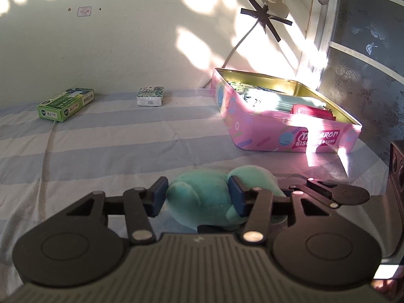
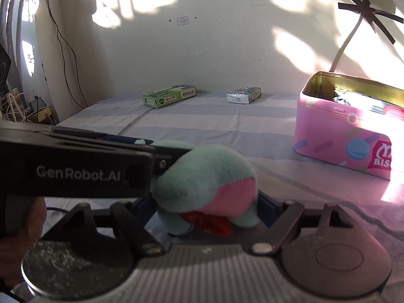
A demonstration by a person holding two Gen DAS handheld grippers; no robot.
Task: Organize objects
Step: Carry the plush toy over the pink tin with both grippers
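A teal and pink plush toy (image 1: 202,197) (image 2: 207,184) lies on the striped bed sheet (image 1: 126,146), held from two sides. My left gripper (image 1: 198,195) is shut on the plush toy, its blue pads pressing both sides. My right gripper (image 2: 205,208) is also shut on the plush toy, low, near its red tag (image 2: 209,223). The left gripper's body (image 2: 75,169) crosses the right wrist view from the left. An open pink biscuit tin (image 1: 290,131) (image 2: 335,146) stands to the right and holds several items.
A green box (image 1: 65,103) (image 2: 169,96) and a small white-green packet (image 1: 150,96) (image 2: 243,95) lie at the back by the wall. A white cable (image 1: 234,48) runs down the wall behind the tin. Clutter and wires (image 2: 27,106) sit at the far left.
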